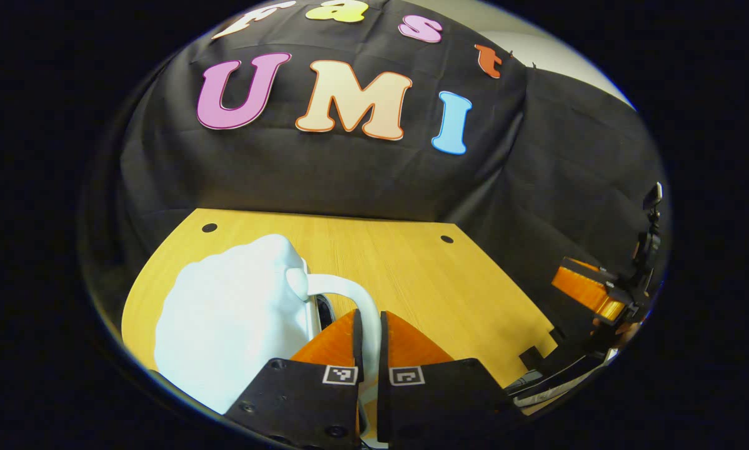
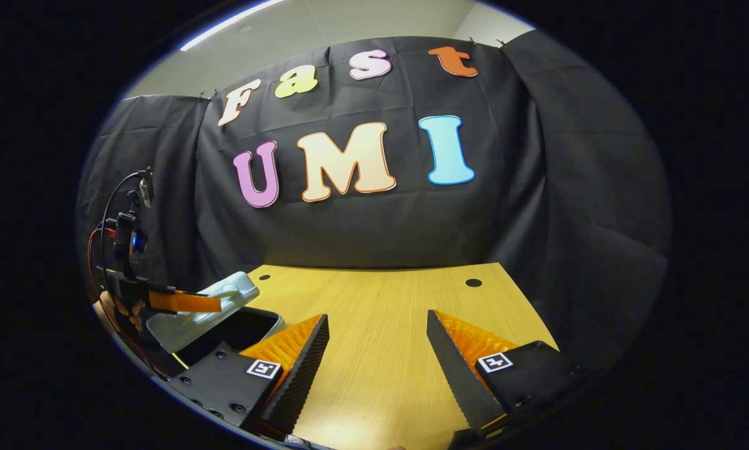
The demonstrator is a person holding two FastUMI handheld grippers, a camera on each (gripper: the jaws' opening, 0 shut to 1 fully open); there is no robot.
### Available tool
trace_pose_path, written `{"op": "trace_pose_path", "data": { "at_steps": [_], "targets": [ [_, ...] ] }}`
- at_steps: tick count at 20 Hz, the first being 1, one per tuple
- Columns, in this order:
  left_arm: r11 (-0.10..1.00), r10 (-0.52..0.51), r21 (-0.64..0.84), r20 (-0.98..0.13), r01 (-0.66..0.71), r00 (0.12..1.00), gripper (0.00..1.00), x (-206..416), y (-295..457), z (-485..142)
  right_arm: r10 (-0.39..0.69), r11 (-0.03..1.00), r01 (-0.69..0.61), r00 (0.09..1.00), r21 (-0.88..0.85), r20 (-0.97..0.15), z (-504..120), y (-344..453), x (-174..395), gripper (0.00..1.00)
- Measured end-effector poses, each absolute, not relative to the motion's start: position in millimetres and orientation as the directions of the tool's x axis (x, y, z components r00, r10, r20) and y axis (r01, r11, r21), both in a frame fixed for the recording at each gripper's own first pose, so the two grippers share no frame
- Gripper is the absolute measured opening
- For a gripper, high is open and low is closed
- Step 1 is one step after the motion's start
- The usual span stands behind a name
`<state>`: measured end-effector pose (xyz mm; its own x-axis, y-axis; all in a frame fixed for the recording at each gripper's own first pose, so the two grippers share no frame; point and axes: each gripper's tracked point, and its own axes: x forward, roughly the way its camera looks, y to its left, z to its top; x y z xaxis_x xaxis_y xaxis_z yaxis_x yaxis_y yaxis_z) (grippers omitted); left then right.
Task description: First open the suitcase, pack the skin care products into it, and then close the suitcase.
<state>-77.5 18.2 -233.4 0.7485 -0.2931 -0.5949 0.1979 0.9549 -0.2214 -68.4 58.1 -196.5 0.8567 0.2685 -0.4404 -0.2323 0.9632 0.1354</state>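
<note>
The pale blue suitcase (image 1: pixel 224 319) lies on the wooden table (image 1: pixel 412 262), close in front of me in the left gripper view. My left gripper (image 1: pixel 368 331) is shut on its white handle (image 1: pixel 349 290). In the right gripper view the same left gripper (image 2: pixel 212 304) holds the suitcase lid (image 2: pixel 187 328) tilted up, and the dark inside (image 2: pixel 237 334) shows beneath it. My right gripper (image 2: pixel 377 350) stands open over the bare table (image 2: pixel 381 300), with nothing between its fingers. It also shows far right in the left gripper view (image 1: pixel 590 294).
The black cloth wall closes off the table's back and sides. Small round holes (image 1: pixel 447 239) (image 2: pixel 473 282) sit near the table's far corners. A notch (image 1: pixel 537 350) cuts into the table's right edge. A hand (image 2: pixel 121 309) holds the left gripper.
</note>
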Motion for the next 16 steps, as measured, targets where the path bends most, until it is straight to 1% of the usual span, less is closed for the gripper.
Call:
{"op": "trace_pose_path", "data": {
  "at_steps": [3,4,6,9,10,11,12,13,16],
  "targets": [
    [0.965,-0.258,-0.204,-0.609,0.166,0.75,0.07,-75.7,10.4,-247.0,0.298,0.955,-0.265,0.854,0.137,-0.426,-192.7,54.5,-64.6,0.98],
    [0.966,-0.249,-0.206,-0.589,0.155,0.768,0.08,-73.3,5.7,-241.9,0.309,0.951,-0.278,0.853,0.135,-0.421,-191.7,54.6,-61.2,0.98],
    [0.973,-0.211,-0.192,-0.509,0.129,0.834,0.18,-60.7,0.5,-213.7,0.329,0.944,-0.302,0.853,0.13,-0.405,-184.6,54.8,-56.4,0.98],
    [0.991,-0.089,-0.125,-0.351,0.047,0.932,0.86,-41.0,11.2,-150.5,0.328,0.944,-0.296,0.874,0.144,-0.358,-160.5,60.8,-41.3,0.98],
    [0.994,-0.063,-0.107,-0.303,0.031,0.951,0.97,-38.5,11.7,-130.2,0.322,0.946,-0.288,0.891,0.152,-0.319,-143.5,66.6,-34.2,0.98],
    [0.996,-0.039,-0.091,-0.264,0.015,0.964,0.97,-38.5,11.6,-113.8,0.313,0.948,-0.281,0.909,0.149,-0.275,-126.3,72.4,-27.9,0.98],
    [0.997,-0.018,-0.071,-0.224,0.002,0.974,0.95,-36.4,14.0,-97.8,0.291,0.954,-0.265,0.929,0.138,-0.23,-107.9,75.4,-21.8,0.98],
    [0.999,-0.013,-0.045,-0.187,0.005,0.982,0.95,-36.1,13.8,-82.1,0.266,0.961,-0.247,0.948,0.121,-0.177,-88.9,78.0,-18.2,0.98],
    [0.998,-0.048,0.022,-0.106,0.051,0.993,0.94,-28.6,3.9,-45.2,0.2,0.976,-0.193,0.978,0.098,-0.063,-36.9,87.1,-13.7,0.97]
  ]
}}
